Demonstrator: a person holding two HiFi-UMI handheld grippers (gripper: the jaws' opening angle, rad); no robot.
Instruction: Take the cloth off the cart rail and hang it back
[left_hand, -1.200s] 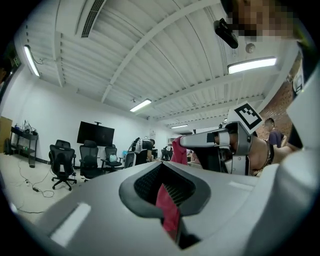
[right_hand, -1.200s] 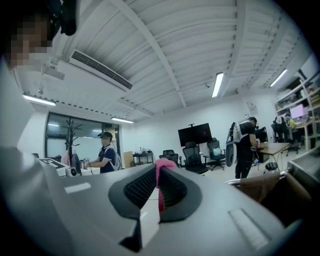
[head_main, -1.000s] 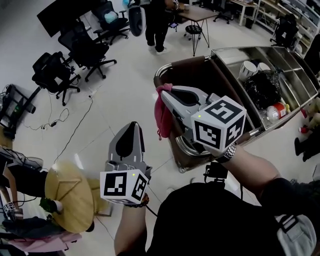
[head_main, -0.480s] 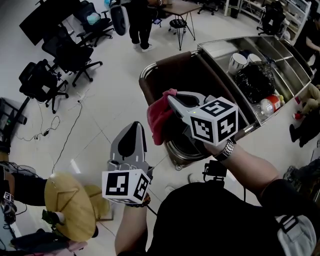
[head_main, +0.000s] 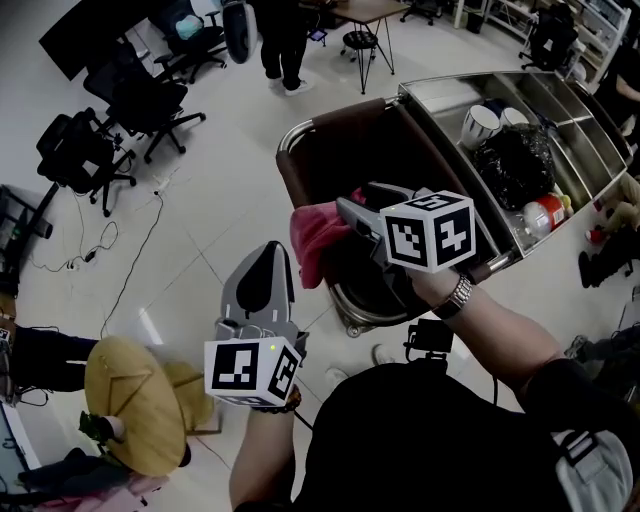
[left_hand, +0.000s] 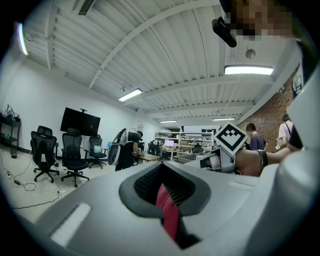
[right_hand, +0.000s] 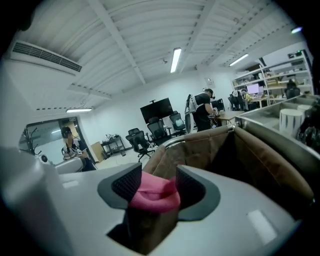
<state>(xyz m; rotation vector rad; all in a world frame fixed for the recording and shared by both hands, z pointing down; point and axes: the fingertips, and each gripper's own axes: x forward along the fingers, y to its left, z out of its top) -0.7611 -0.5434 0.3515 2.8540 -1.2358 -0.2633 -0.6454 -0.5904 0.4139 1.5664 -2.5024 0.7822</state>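
We see cloth (head_main: 313, 238) by cart rail (head_main: 296, 128), loose between jaws of right tool (head_main: 350, 208), which just opened wide. Left tool (head_main: 266, 252) closed, empty, apart. We judge rehang nearly done; whether cloth rests on rail unclear.

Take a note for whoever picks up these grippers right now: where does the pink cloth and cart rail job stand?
Right gripper: jaws have just been opening and stand apart; pink cloth bunched between them, not pinched.
Left gripper: shut, away from the cart; thin red strip between its pads, cannot tell what.
Done: cloth is at the cart rail; whether it drapes over it I cannot tell.
To do: check it hangs, re-grip if not, then back the right gripper out.
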